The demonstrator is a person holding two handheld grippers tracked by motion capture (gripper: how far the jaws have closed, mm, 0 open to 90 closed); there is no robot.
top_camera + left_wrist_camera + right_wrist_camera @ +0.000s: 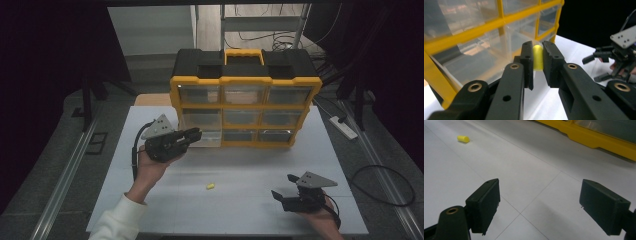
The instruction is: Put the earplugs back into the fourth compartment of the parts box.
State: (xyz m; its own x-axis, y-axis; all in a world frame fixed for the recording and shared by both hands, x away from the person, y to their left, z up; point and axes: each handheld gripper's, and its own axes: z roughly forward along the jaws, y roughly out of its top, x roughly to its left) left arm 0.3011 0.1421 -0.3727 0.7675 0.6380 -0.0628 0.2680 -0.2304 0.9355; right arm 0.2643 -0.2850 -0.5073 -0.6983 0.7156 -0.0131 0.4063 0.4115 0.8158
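Yellow plug (pixel 538 58) sits pinched in the left gripper (pixel 537 60) by the clear drawer (pixel 484 60), while the right gripper (pixel 539 205) rests wide apart on the table (pixel 529 170).

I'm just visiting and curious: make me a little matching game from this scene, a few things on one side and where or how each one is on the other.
Things:
1. left gripper
2. right gripper
3. loose yellow plug
4. drawer cabinet

States:
a. stands at the far side of the table
b. jaws wide apart, nothing between them
c. lies alone on the table
d. shut on a yellow plug at a pulled-out clear drawer

Pairs: 1-d, 2-b, 3-c, 4-a
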